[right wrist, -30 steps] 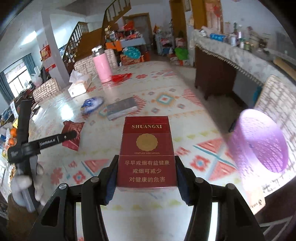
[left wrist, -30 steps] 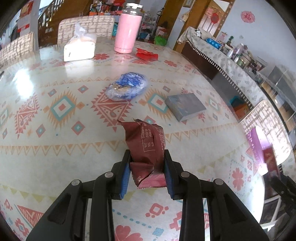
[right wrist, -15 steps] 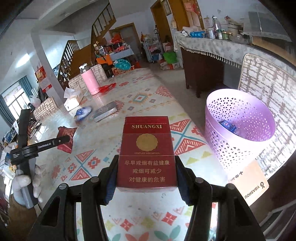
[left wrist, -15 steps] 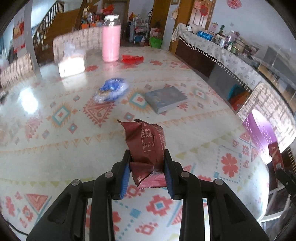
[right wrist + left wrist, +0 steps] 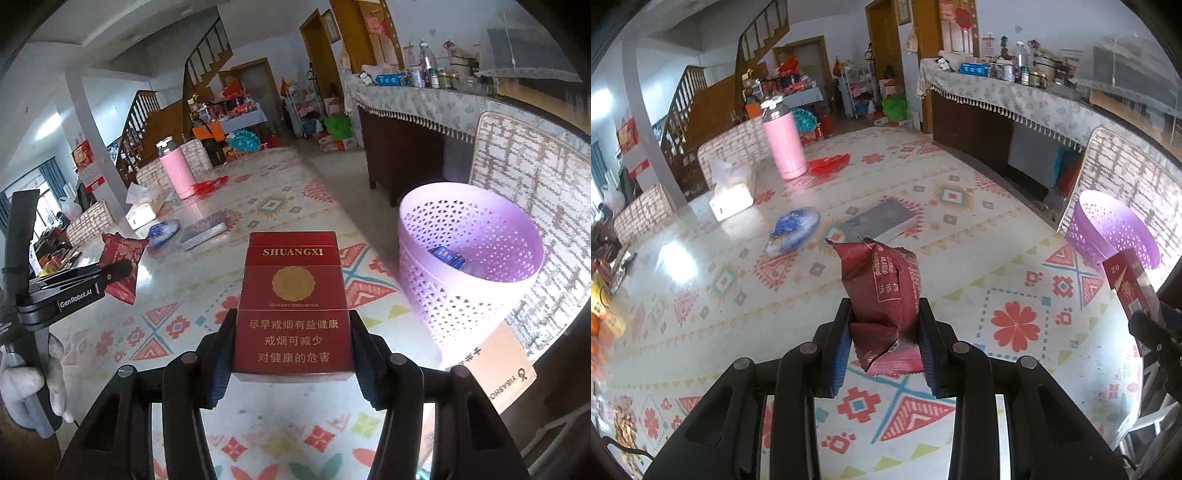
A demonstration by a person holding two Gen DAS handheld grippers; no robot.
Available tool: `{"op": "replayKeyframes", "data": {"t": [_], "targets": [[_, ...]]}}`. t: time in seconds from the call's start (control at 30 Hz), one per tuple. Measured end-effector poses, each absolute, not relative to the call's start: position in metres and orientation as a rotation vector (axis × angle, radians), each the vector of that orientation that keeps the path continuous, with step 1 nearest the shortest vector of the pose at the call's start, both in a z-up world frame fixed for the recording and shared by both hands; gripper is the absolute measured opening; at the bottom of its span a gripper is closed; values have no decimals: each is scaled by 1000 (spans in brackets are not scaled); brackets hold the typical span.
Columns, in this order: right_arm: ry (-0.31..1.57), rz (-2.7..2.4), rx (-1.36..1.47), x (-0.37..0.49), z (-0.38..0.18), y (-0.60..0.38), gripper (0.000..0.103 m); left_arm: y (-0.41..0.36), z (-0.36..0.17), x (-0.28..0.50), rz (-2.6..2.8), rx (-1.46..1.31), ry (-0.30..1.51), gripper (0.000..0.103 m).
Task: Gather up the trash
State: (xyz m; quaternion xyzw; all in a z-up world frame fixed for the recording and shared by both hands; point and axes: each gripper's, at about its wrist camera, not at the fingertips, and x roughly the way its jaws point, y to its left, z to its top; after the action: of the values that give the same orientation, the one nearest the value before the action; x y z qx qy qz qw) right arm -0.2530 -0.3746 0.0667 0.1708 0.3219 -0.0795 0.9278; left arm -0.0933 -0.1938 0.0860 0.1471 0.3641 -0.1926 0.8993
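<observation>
Where right view shows basket (image 5: 469,295) contents | left view: rim only (image 5: 1108,236)

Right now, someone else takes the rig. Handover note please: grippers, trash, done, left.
Left gripper: shut on dark red snack wrapper, above the table.
Right gripper: shut on red cigarette pack, near the purple basket, not over it.
Done: one blue item already in the basket.
Left: drop both held pieces in, then fetch the blue wrapper and red scrap. Grey book, pink bottle, tissue box look like keepers.
</observation>
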Motion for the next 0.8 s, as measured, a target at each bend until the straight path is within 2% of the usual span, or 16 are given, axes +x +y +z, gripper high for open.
{"op": "replayKeyframes", "data": {"t": [0.8], "targets": [[623,-219,428,-270,62,-435,61,-257,89,-100,-450,389,721,32]]}}
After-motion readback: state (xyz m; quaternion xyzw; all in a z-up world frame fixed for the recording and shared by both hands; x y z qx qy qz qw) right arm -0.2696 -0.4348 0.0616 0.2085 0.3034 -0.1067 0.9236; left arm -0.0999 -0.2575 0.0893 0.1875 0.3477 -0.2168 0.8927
